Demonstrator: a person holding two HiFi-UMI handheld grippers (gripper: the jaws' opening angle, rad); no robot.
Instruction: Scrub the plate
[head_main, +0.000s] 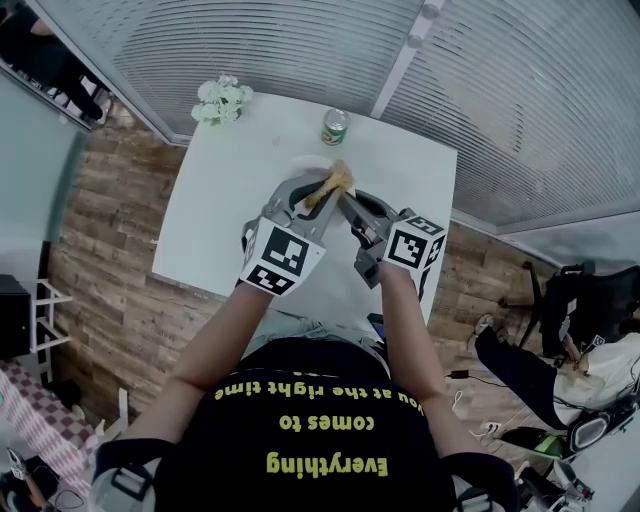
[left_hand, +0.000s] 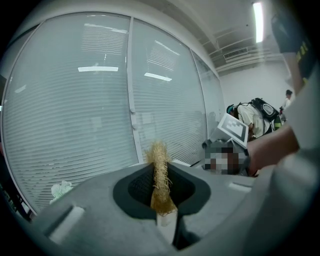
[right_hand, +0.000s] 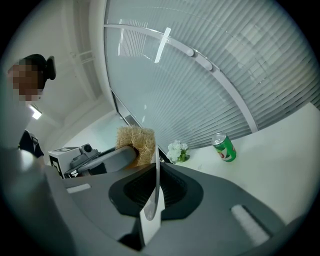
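My left gripper (head_main: 316, 192) is shut on a tan, fibrous loofah scrubber (head_main: 336, 183), which stands upright between its jaws in the left gripper view (left_hand: 160, 176). My right gripper (head_main: 347, 203) is shut on a white plate (right_hand: 155, 186), held edge-on to its camera. The scrubber (right_hand: 136, 142) rests against the plate's far left face, with the left gripper (right_hand: 107, 159) just behind it. In the head view, both grippers meet above the white table (head_main: 226, 225), and only a pale rim of the plate (head_main: 311, 167) shows beyond them.
A green can (head_main: 335, 127) stands near the table's far edge, also visible in the right gripper view (right_hand: 223, 147). White flowers (head_main: 222, 100) sit at the far left corner. Glass walls with blinds enclose the far side. The right gripper's marker cube (left_hand: 233, 127) shows in the left gripper view.
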